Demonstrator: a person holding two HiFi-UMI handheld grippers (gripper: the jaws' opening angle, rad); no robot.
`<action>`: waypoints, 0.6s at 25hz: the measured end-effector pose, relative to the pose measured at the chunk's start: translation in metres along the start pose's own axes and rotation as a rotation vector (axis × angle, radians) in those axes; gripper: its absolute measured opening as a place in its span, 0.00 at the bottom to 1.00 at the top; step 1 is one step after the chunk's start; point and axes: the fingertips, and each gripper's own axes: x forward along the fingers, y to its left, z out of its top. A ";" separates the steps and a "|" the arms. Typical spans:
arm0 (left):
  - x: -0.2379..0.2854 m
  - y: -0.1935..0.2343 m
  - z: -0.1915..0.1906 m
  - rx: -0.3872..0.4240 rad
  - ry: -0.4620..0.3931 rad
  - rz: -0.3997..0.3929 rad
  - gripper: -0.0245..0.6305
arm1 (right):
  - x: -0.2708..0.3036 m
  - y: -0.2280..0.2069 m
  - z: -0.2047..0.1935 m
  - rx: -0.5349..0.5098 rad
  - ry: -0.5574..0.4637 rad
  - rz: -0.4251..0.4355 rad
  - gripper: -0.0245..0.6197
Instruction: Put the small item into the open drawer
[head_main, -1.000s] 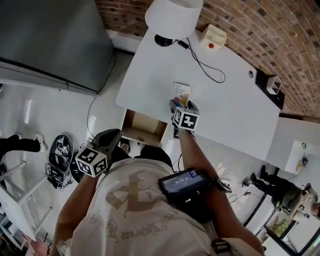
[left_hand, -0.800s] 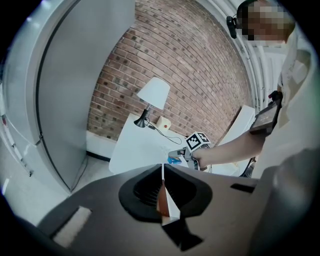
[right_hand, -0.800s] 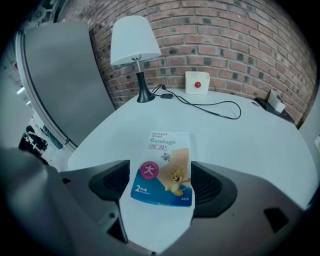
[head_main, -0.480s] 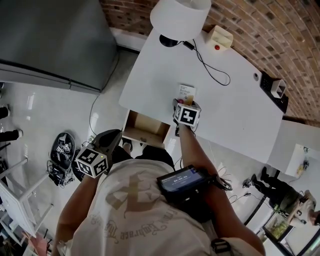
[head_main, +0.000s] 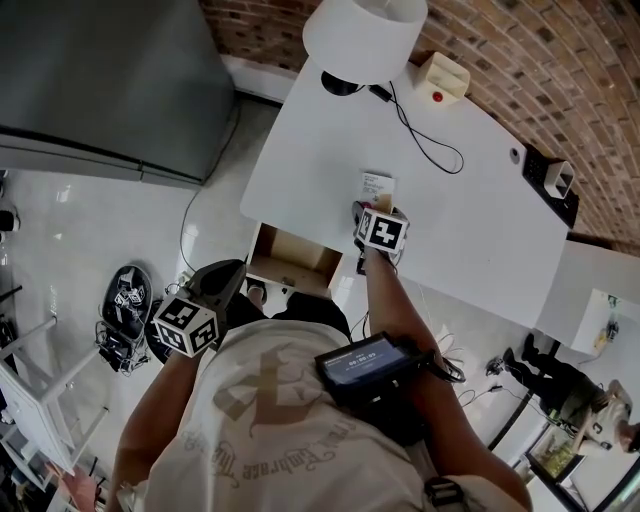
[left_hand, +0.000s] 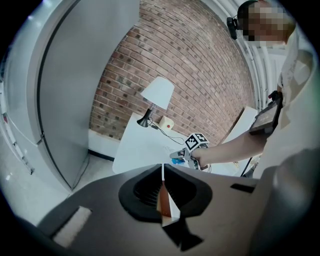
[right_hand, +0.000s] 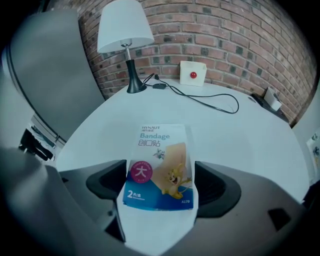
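The small item is a flat bandage packet (head_main: 377, 185) (right_hand: 161, 165) lying on the white table (head_main: 480, 200). My right gripper (head_main: 362, 212) (right_hand: 160, 187) points steeply down over the packet's near end. Its jaws have just been opening and stand wide, one on each side of the packet, which still lies flat on the table. The open drawer (head_main: 285, 245) with its wooden inside sticks out below the table's near-left edge. My left gripper (head_main: 222, 272) (left_hand: 162, 192) hangs out to the left of the drawer, shut with nothing in it.
A lamp (head_main: 365, 35) (right_hand: 125, 27), a white box with a red button (head_main: 440, 75) (right_hand: 193, 73) and a black cable (head_main: 420, 130) are at the table's far side. A grey cabinet (head_main: 100, 80) stands at the left. A black device (head_main: 545, 170) sits at the table's right edge.
My right gripper has sunk a little and come closer over the packet's near end. The left gripper has stayed where it was.
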 end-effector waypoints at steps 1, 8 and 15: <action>0.000 0.000 0.000 0.000 0.001 0.000 0.06 | 0.002 0.002 -0.001 -0.004 0.013 0.011 0.60; 0.003 0.000 0.002 -0.002 0.001 0.003 0.06 | 0.007 0.003 -0.002 -0.028 0.066 0.024 0.60; 0.004 -0.002 0.002 -0.002 0.000 0.003 0.06 | 0.004 0.002 -0.003 -0.042 0.076 0.031 0.60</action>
